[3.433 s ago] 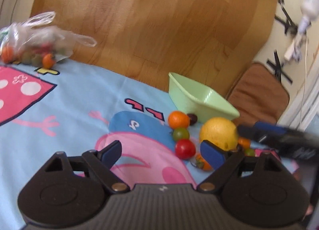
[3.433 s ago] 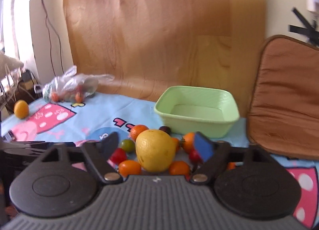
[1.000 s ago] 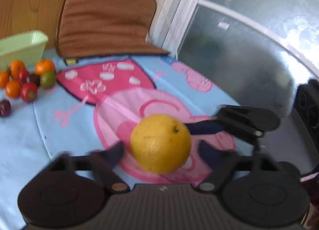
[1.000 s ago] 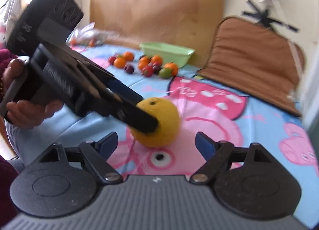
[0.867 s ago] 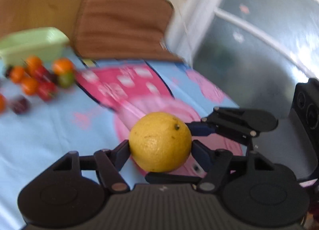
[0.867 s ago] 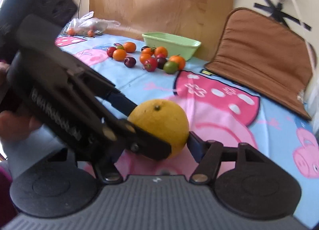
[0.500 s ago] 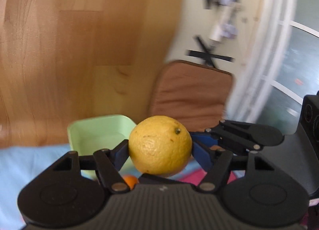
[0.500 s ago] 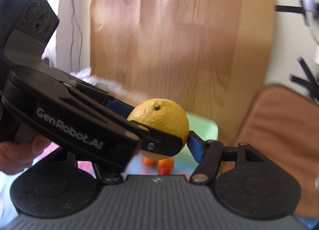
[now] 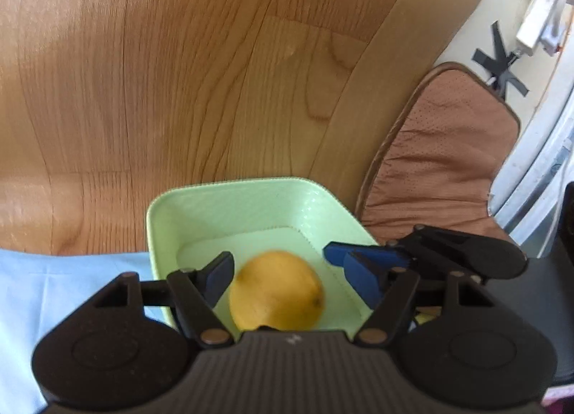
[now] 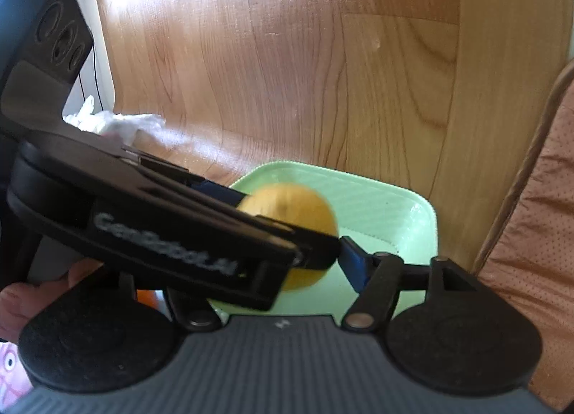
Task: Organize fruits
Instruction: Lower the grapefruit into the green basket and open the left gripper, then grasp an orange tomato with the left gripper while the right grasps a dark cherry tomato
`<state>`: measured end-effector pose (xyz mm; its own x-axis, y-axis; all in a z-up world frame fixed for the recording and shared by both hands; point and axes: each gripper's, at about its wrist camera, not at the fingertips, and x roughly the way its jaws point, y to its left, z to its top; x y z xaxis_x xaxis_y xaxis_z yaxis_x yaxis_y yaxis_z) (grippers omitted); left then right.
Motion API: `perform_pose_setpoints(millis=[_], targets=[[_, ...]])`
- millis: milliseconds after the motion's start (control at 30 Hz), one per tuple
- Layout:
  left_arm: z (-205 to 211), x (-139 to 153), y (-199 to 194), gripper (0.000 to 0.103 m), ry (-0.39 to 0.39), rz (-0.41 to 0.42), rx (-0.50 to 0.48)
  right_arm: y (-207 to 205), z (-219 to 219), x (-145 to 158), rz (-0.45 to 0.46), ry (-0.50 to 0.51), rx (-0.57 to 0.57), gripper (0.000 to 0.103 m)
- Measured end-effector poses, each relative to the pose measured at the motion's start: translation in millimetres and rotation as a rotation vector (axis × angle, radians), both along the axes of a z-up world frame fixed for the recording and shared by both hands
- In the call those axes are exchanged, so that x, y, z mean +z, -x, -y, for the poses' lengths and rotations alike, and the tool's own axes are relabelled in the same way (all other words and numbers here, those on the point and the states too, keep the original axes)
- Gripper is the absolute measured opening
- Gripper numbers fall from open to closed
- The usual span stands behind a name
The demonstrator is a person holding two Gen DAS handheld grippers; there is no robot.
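One blurred yellow citrus (image 9: 276,290) inside one green basin (image 9: 247,199), two grippers over it, left gripper (image 9: 287,279) fingers apart and clear of it, right gripper (image 10: 305,256) fingers opening, grip unclear.

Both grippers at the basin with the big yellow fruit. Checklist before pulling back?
1. Yellow fruit over the green basin floor: ok.
2. Left gripper jaws off the fruit: ok, gap on each side.
3. Right gripper jaws opening, fruit between them, visible pad off it: ok.
4. Fruit at rest: not ok, it is blurred.
5. Grippers clear of each other: cannot tell, the left one crosses the right wrist view.
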<state>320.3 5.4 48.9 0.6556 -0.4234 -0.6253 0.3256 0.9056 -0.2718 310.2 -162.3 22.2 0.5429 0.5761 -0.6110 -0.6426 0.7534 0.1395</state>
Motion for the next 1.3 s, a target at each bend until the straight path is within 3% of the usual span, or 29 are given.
perform_pose_setpoints(millis=[167,267,300,367,467,567,633,700,900,1033,1300], targets=[[-27.2,37.0,51.2,0.069,0.015,0.102,0.031,26.6,17.3,19.9,0.055,0.017,-0.048,0.075],[-54.1,48.2,110.6,0.069,-0.011,0.158,0.072,65.4,43.4,42.9,0.076,-0.026,-0.083,0.048],[-61.9,46.8,132.4,0.069,-0.037,0.167,0.100,83.5,52.9,49.0,0.076,-0.048,-0.094,0.039],[-72.2,36.1,176.3,0.067,-0.107,0.185,0.154,124.0,69.8,54.6,0.070,-0.120,-0.107,0.030],[-74.6,12.8,232.8,0.066,-0.159,0.207,0.175,189.4,82.0,49.6,0.089,-0.176,-0.104,0.029],[-64.0,-8.9,268.1,0.066,-0.215,0.234,0.147,227.1,79.1,31.6,0.090,-0.190,-0.156,0.029],[-53.8,-20.3,271.2,0.066,-0.268,0.228,0.123,235.9,72.5,21.5,0.052,-0.222,-0.169,0.029],[-51.7,-24.2,268.7,0.062,-0.252,0.215,0.093,236.6,60.7,13.2,0.037,-0.218,-0.176,0.030],[-43.7,-27.3,241.5,0.045,-0.227,0.237,-0.009,224.7,36.1,11.7,0.054,-0.099,-0.109,0.032],[-31.3,-32.6,221.3,0.035,-0.299,0.242,-0.133,218.4,31.3,4.2,0.061,-0.031,-0.066,0.032],[-14.1,-35.8,196.9,0.036,-0.388,0.221,-0.288,200.7,20.1,-11.9,0.039,0.029,-0.006,0.034]])
